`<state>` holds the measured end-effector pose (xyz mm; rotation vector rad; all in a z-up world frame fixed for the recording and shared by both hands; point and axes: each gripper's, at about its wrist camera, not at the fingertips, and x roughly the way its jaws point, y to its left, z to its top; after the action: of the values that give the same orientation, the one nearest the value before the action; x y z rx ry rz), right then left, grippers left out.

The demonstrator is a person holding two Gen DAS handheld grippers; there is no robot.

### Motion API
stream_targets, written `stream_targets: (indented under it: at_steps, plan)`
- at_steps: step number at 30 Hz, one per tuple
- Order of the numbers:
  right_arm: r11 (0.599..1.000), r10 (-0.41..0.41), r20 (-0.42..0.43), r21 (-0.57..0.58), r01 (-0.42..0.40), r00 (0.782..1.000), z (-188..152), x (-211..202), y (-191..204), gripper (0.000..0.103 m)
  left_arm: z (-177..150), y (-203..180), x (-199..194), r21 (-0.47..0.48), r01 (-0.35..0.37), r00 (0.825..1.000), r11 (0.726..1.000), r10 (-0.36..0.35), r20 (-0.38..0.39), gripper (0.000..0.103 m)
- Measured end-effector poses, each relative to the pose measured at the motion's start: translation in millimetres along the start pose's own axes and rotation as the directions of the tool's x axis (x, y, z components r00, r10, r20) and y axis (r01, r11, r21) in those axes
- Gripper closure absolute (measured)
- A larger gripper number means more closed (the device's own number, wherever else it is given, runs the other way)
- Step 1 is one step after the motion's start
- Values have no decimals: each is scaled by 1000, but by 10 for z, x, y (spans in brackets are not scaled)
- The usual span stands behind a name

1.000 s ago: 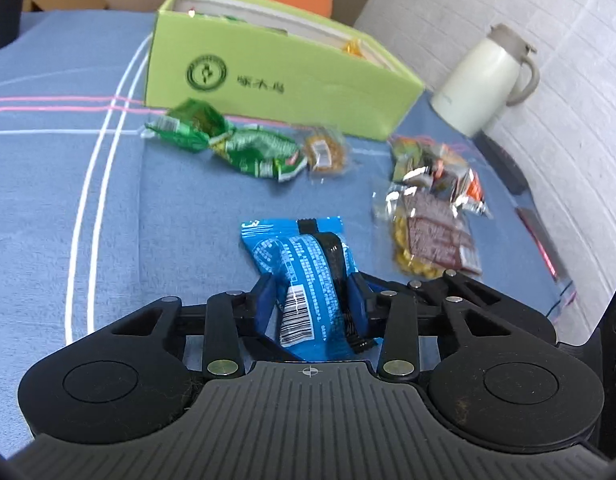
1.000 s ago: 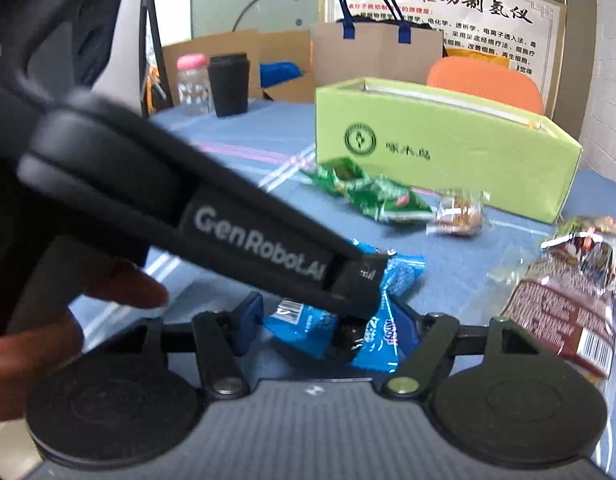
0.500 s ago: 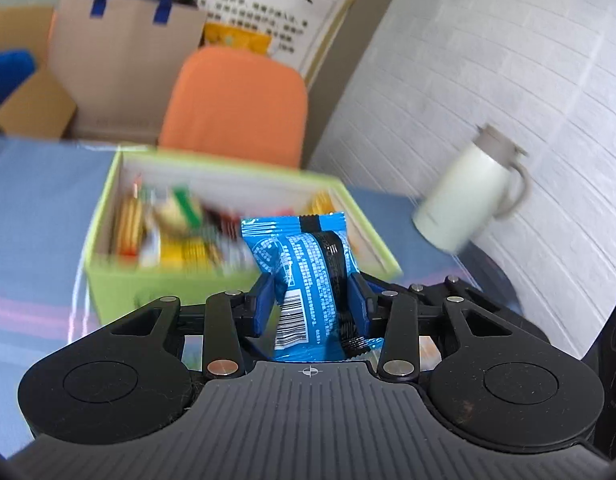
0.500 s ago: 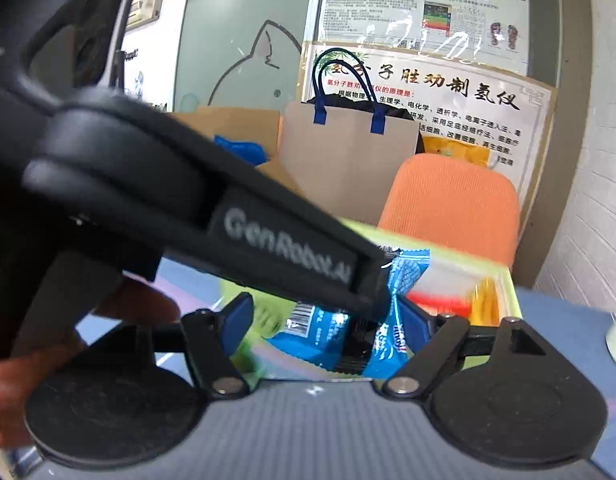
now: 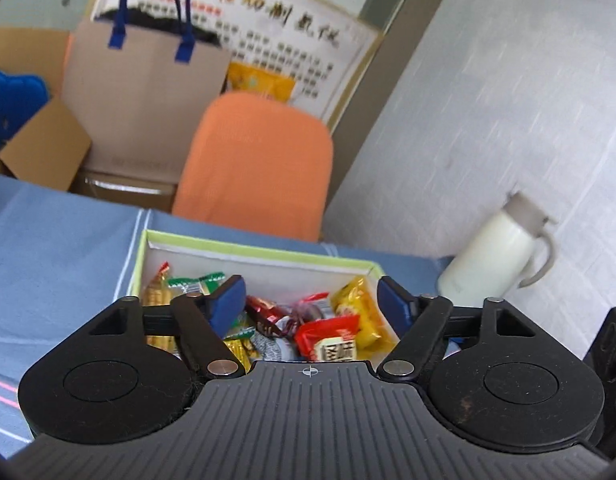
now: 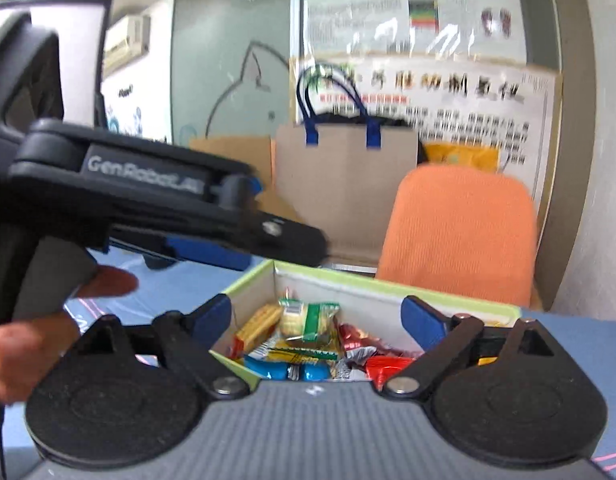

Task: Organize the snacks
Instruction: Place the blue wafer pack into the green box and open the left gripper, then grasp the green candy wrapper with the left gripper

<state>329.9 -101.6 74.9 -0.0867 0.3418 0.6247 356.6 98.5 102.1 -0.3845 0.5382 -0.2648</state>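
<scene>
A lime-green box lies open below me, filled with several snack packets, among them a red one and a yellow one. My left gripper hovers over it, its jaws opening, with nothing between the blue pads. In the right wrist view the same box holds a blue packet beside a green-and-white one. My right gripper hangs above the box too, its jaws opening and empty. The left gripper reaches in from the left, just above the box's left corner.
A white thermos jug stands on the blue tablecloth right of the box. Behind the table are an orange chair, a paper bag with blue handles and cardboard boxes. A person's hand grips the left gripper's handle.
Both grippers rose from the table to above the green box. The left gripper let go of the blue packet, which now lies in the box. The right jaws spread wider.
</scene>
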Motion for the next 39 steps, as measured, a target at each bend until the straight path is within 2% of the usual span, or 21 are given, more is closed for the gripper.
stream_targets:
  at_steps: [2, 5, 8, 11, 13, 17, 20, 24, 28, 32, 34, 36, 37, 39]
  plan:
    - [1000, 0, 6, 4, 0, 1000, -55, -149, 40, 9, -73, -17, -141, 9, 13, 1000, 1000, -13, 14, 40]
    - [1000, -6, -27, 11, 7, 1000, -133, -154, 72, 9, -255, -4, -285, 8, 9, 1000, 1000, -9, 2, 40]
    - [999, 30, -105, 16, -29, 994, -363, -224, 253, 9, -524, 113, -387, -27, -22, 999, 999, 21, -36, 36]
    - [995, 97, -224, 21, -95, 970, -650, 9, 466, 9, -808, 359, -383, -88, -78, 992, 993, 68, -106, 36]
    - [993, 110, -274, -5, -116, 955, -771, 178, 584, 9, -923, 554, -318, -145, -120, 983, 982, 97, -158, 40]
    - [994, 82, -321, -43, -101, 944, -894, 446, 695, 9, -961, 816, -122, -207, -146, 971, 967, 100, -216, 54]
    - [992, 107, -365, -19, -122, 925, -977, 520, 748, 9, -997, 882, 43, -194, -173, 958, 966, 118, -262, 68]
    - [989, 134, -357, -17, -149, 925, -1042, 282, 866, 9, -1096, 852, -16, -149, -169, 958, 974, 127, -257, 76]
    - [985, 158, -348, -7, -171, 924, -1108, 53, 1037, 9, -1224, 813, -167, -130, -161, 959, 978, 124, -254, 76]
    - [983, 168, -339, -11, -183, 926, -1191, -202, 1235, 9, -1372, 699, -340, -59, -165, 957, 984, 146, -252, 74]
    - [983, 167, -335, -14, -183, 927, -1216, -322, 1298, 9, -1441, 652, -427, -26, -184, 956, 983, 172, -239, 69]
    - [985, 163, -329, -7, -175, 930, -1222, -415, 1310, 9, -1481, 629, -559, -19, -229, 952, 973, 219, -215, 60]
    - [987, 147, -318, -13, -160, 936, -1215, -472, 1311, 9, -1493, 634, -656, -35, -246, 951, 969, 235, -201, 58]
    - [992, 107, -303, -26, -120, 947, -1203, -533, 1291, 9, -1519, 652, -869, -95, -231, 962, 968, 212, -171, 51]
